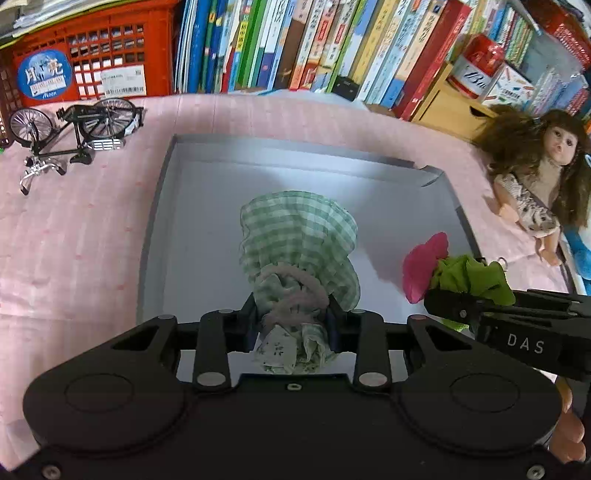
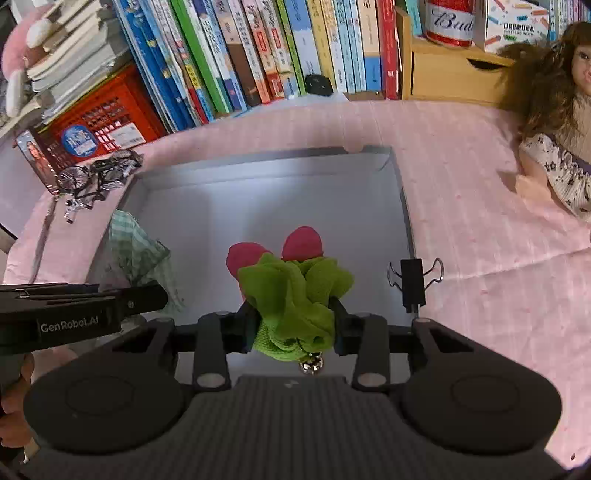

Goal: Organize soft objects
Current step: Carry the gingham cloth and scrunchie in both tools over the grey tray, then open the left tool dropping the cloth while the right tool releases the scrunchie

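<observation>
We saw a pink cloth (image 1: pixel 92 229) spread under everything. At its far edge stood a row of books (image 1: pixel 295 44), with a red crate (image 1: pixel 96 55) to their left. A model bicycle (image 1: pixel 74 133) lay on its side before the crate. A long-haired doll (image 1: pixel 535 173) lay at the right, near a wooden drawer box (image 2: pixel 447 74) bearing a red can (image 2: pixel 448 22). A black binder clip (image 2: pixel 413 284) sat on the cloth.

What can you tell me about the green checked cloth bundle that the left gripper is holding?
The green checked cloth bundle is soft green-and-white gingham, gathered and tied at its neck with a pale pink cord; a floral-print scrap shows at its near end. The left gripper is shut on that neck, and the ruffled end fans out away from the gripper, over the grey tray. Whether it touches the tray floor is unclear.
</observation>
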`<state>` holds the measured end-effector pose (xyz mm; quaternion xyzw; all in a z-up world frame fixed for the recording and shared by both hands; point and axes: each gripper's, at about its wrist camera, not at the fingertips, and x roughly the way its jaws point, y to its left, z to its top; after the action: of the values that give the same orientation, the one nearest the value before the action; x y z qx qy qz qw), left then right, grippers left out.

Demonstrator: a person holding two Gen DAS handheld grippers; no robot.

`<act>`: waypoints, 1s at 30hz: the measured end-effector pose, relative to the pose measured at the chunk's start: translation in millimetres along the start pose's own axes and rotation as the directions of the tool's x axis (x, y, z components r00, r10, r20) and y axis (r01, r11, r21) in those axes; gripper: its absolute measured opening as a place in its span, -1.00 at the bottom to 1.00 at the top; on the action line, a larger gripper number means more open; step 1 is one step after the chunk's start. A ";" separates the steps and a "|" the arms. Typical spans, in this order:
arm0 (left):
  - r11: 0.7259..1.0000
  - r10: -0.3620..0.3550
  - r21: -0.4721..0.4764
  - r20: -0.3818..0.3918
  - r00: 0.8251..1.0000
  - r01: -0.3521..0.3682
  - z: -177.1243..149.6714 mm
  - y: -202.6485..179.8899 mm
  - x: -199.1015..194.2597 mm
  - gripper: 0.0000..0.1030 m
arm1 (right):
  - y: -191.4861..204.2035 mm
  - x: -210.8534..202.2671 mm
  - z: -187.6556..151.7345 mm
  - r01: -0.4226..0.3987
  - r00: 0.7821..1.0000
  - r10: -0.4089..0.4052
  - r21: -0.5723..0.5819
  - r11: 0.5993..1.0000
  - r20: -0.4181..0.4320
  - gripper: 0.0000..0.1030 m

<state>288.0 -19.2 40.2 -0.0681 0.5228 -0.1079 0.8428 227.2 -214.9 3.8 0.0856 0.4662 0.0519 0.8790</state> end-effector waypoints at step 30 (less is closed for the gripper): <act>1.000 -0.014 0.018 -0.031 0.999 0.015 3.4 -1.8 7.2 0.53 | 6.4 4.3 3.6 0.013 1.000 -0.013 -0.047 0.999 0.002 0.31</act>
<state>293.9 -22.7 35.9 -0.0626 0.5341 -0.1197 0.8345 232.5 -208.3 3.5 0.0619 0.4647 0.0573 0.8815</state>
